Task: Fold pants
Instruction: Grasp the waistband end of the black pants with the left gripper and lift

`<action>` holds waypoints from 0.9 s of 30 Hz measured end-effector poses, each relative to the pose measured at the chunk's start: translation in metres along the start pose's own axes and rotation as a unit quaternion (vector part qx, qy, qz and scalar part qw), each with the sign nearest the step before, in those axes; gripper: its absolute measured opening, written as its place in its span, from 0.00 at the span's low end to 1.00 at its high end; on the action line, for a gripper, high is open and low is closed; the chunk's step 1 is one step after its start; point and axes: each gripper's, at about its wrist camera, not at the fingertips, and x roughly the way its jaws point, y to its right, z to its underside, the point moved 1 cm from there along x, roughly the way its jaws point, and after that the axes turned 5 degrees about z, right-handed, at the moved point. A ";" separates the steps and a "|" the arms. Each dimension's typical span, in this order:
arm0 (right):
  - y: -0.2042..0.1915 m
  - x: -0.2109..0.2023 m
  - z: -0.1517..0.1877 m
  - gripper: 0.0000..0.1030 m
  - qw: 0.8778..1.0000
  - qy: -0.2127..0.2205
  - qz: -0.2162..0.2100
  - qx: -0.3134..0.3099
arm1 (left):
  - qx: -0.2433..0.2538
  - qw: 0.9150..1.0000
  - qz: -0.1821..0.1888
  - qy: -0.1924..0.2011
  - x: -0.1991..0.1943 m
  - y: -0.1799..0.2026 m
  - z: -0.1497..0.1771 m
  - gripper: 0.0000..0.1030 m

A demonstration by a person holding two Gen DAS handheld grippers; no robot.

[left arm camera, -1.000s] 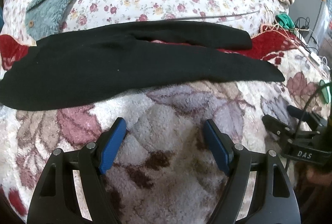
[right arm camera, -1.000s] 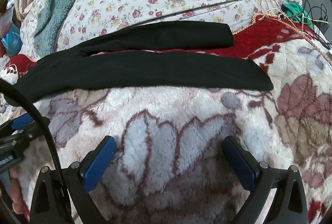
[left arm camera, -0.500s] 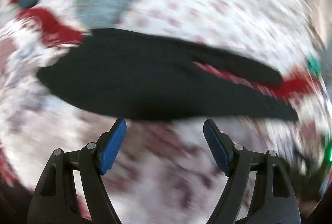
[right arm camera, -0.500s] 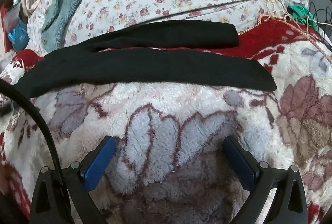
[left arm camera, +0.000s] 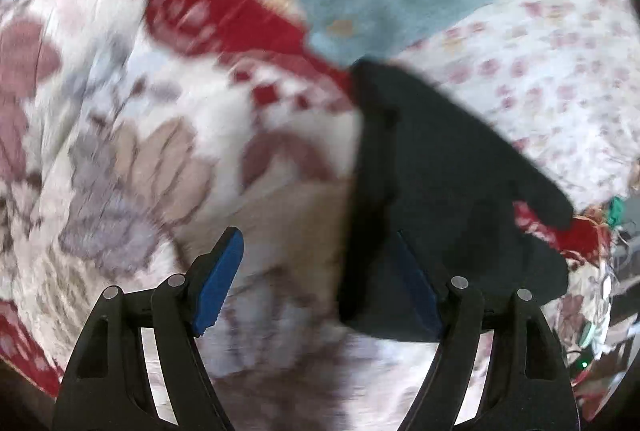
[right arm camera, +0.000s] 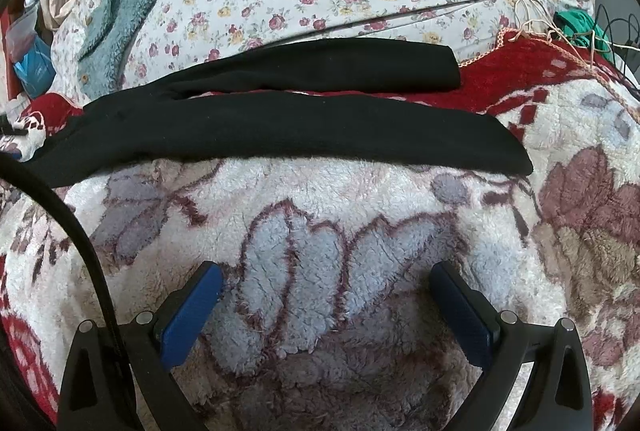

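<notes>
Black pants (right arm camera: 280, 127) lie flat across a flowered blanket (right arm camera: 320, 251), legs slightly parted. The left gripper (left arm camera: 320, 279), jaws wide and empty, nears the waistband; the right gripper (right arm camera: 326, 307) hangs wide and empty, short of the legs. Best to pinch both cloth layers together.

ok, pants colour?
Plain black pants, no pattern. Sharpest in the right wrist view; the left wrist view is blurred.

My left camera sits low at the pants (left arm camera: 432, 183) waist end, blurred. My right camera faces them broadside across the blanket (right arm camera: 320, 231); both share them.
</notes>
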 end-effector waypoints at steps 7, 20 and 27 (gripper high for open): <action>0.000 0.000 0.000 1.00 1.000 0.000 0.000 0.000 | 0.015 0.999 0.026 -0.039 0.016 0.012 0.015 0.73; 0.000 0.000 0.000 1.00 1.000 0.000 0.000 0.000 | 0.048 0.997 0.023 -0.052 0.027 0.039 0.020 0.35; 0.025 -0.012 -0.008 0.87 0.999 -0.026 -0.018 0.023 | 0.042 0.999 0.012 -0.001 0.011 0.040 0.033 0.11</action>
